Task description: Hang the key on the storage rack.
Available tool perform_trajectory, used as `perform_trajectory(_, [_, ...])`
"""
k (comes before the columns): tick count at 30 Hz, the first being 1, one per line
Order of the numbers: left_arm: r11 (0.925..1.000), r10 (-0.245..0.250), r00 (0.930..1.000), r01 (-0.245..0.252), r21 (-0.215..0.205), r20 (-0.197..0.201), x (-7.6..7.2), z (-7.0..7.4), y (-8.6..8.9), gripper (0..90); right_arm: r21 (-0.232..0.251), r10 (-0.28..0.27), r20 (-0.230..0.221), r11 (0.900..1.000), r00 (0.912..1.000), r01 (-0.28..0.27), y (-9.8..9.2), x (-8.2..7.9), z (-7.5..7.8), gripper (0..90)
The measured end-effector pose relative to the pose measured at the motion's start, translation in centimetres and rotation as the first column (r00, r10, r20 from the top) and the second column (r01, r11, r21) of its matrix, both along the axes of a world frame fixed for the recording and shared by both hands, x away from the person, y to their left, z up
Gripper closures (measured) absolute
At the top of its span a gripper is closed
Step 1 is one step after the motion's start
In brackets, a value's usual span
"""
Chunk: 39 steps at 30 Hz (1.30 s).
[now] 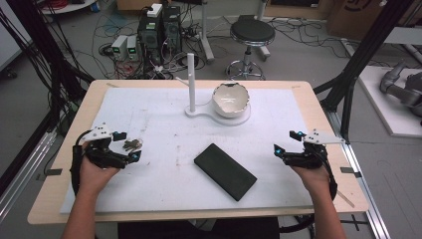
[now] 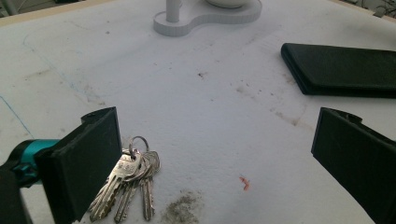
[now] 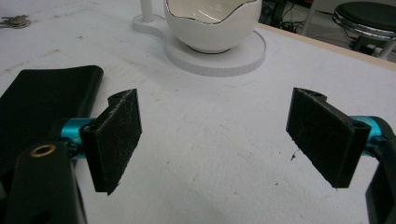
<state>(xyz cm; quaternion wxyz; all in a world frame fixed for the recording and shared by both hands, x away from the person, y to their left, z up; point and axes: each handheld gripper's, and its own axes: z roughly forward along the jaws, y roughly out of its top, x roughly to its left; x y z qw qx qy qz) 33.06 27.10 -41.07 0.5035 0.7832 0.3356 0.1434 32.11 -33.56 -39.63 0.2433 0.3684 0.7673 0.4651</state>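
Left gripper (image 1: 125, 145): held in the person's left hand (image 1: 94, 172) at the table's left side; jaws spread wide, nothing between them. In the left gripper view (image 2: 212, 154) the gap w/ bare mat runs between the two black pads.
Keys (image 2: 128, 179): bunch on a ring, lying flat on the mat just beside the left gripper's left jaw, partly behind its pad; whether metal touches pad cannot be told. In the high view (image 1: 132, 145) they sit betw. the jaw tips.
Right gripper (image 1: 287, 142): held in the right hand (image 1: 313, 177) at the table's right side; jaws wide apart, holding nothing. Right gripper view (image 3: 217, 140): bare mat betw. the pads.
Black case (image 1: 225, 171): flat, oblong, lying diagonally at mid-table, betw. the two grippers, apart from both; its end shows just beside the right gripper's left jaw (image 3: 44, 95).
Bowl (image 1: 230, 99): white, jagged eggshell-like rim w/ dark edge line, seated on the round end of a white stand (image 1: 239, 119) at the far centre.
Post (image 1: 191, 82): white, upright, on the stand's small end, left of the bowl.
Mat (image 1: 149, 119): white sheet, scuffed & stained, covering most of the wooden table (image 1: 74, 129).
Stool (image 1: 252, 33): black seat, on the floor beyond the table.
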Motion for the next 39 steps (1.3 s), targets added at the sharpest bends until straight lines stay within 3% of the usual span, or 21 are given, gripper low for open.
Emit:
perform_trajectory(6, [0.9999, 0.016, 0.9998, -0.016, -0.007, -0.007, 0.3, -0.1, 0.2, 1.7, 0.011, -0.008, -0.015, 1.0, 0.9999, 0.008, -0.3, 0.0, -0.1, 18.5])
perform_trajectory(15, [0.9993, 0.019, 0.9996, -0.018, 0.032, -0.022, 0.6, -0.4, 0.0, 1.7, 0.017, 0.009, -0.027, 1.0, 0.9996, -0.009, -0.6, -0.5, -0.4, 18.5])
perform_trajectory(17, [0.9969, 0.062, 0.9979, -0.061, 0.049, -0.019, 0.9, -0.5, 0.1, 1.8, 0.018, 0.007, -0.026, 1.0, 0.9996, -0.006, -0.6, -0.5, -0.3, 18.5])
perform_trajectory(18, [0.9951, 0.08, 0.9959, -0.077, 0.062, -0.042, 1.5, -0.6, 0.3, 2.1, 0.026, 0.012, -0.012, 1.0, 0.9999, -0.011, -0.7, -0.5, -0.3, 18.5])
perform_trajectory(24, [0.9942, 0.081, 0.9934, -0.075, 0.077, -0.08, 2.9, -0.8, 0.1, 5.0, 0.017, 0.016, -0.021, 1.0, 0.9997, -0.015, -0.6, -0.5, -0.4, 18.5])
perform_trajectory(25, [0.9965, 0.063, 0.995, -0.058, 0.06, -0.077, 3.2, -0.9, 0.1, 17.3, 0.016, 0.016, -0.026, 1.0, 0.9995, -0.015, -0.7, -0.4, -0.5, 18.5])
perform_trajectory(27, [0.9982, 0.048, 0.9932, -0.044, 0.041, -0.106, 3.9, -1.2, 0.2, 28.7, 0.018, 0.017, -0.031, 1.0, 0.9994, -0.016, -0.8, -0.3, -0.6, 18.5])
perform_trajectory(31, [0.9962, 0.051, 0.9887, -0.04, 0.078, -0.141, 5.4, -1.5, 0.0, 34.4, 0.024, 0.014, -0.025, 1.0, 0.9996, -0.013, -1.0, -0.4, -0.5, 18.5])
perform_trajectory(32, [0.9921, 0.074, 0.9836, -0.056, 0.113, -0.165, 6.0, -1.8, -0.2, 35.1, 0.023, 0.012, -0.025, 1.0, 0.9996, -0.011, -1.1, -0.4, -0.5, 18.5])
perform_trajectory(35, [0.9899, 0.08, 0.982, -0.058, 0.129, -0.171, 6.4, -2.1, -0.4, 36.4, 0.023, 0.014, -0.027, 1.0, 0.9995, -0.013, -1.1, -0.4, -0.5, 18.5])
perform_trajectory(36, [0.9899, 0.078, 0.9808, -0.055, 0.13, -0.178, 6.5, -2.2, -0.4, 42.9, 0.024, 0.011, -0.032, 1.0, 0.9994, -0.01, -1.1, -0.4, -0.6, 18.5])
perform_trajectory(39, [0.9871, 0.078, 0.9796, -0.05, 0.152, -0.185, 6.5, -2.4, -0.4, 47.1, 0.018, 0.014, -0.029, 1.0, 0.9995, -0.014, -1.1, -0.4, -0.6, 18.5])
